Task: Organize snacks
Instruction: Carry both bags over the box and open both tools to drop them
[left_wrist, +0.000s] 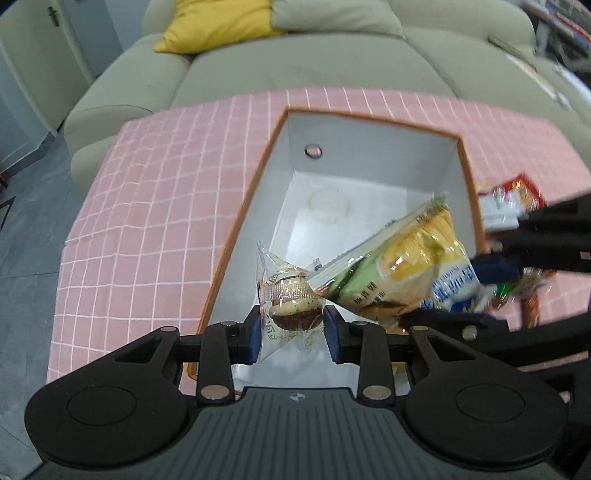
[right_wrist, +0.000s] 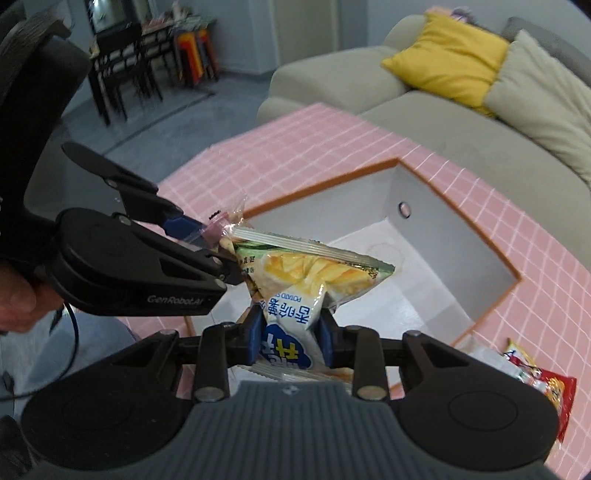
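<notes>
L gripper (left_wrist: 293, 325) & R gripper (right_wrist: 291, 334) level over box (left_wrist: 240, 206) (both gripping snacks).

Both black two-finger grippers are up in the air and clamped down. The left gripper (left_wrist: 292, 330) pinches a clear-wrapped round snack (left_wrist: 291, 310), the right gripper (right_wrist: 291, 338) squeezes a yellow-and-white chip bag (right_wrist: 306, 280), tips nearly meeting, angled toward each other.

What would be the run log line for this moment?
left gripper: holds wrapped pastry | right gripper: holds chip bag | both over box
</notes>
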